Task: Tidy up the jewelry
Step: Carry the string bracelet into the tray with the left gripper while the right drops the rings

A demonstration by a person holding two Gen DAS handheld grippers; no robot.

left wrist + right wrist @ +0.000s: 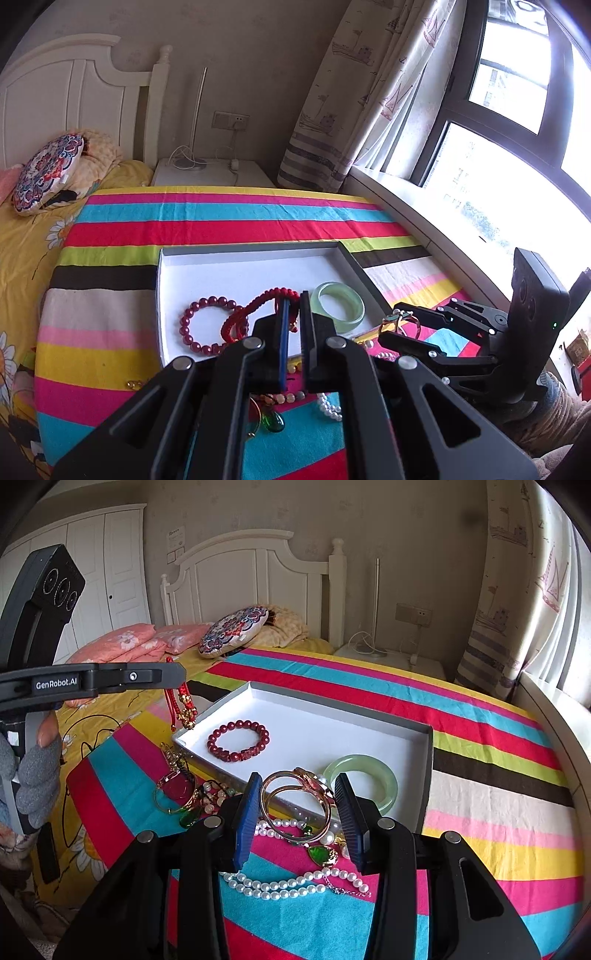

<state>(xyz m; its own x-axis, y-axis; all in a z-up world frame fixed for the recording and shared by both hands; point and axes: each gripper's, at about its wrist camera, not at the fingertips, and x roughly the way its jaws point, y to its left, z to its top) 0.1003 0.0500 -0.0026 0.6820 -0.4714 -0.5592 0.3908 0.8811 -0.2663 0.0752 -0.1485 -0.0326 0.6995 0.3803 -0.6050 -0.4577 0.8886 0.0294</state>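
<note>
My left gripper (293,306) is pinched on a red cord (258,306), which dangles above the tray's (424,775) near-left corner; in the right wrist view it hangs clear of the floor, just left of the bead bracelet (238,744) lying inside. My right gripper (299,805) clasps a gold bangle (295,801) between its pads, poised over the tray's near rim beside the jade bangle (364,782). Both pieces sit almost over the tray, so I judge each needs only a short drop forward. The bangle's ring faces me, flat-on. Pearls (288,884) and pendants lie on the cloth beneath my right gripper, the nearer one.
</note>
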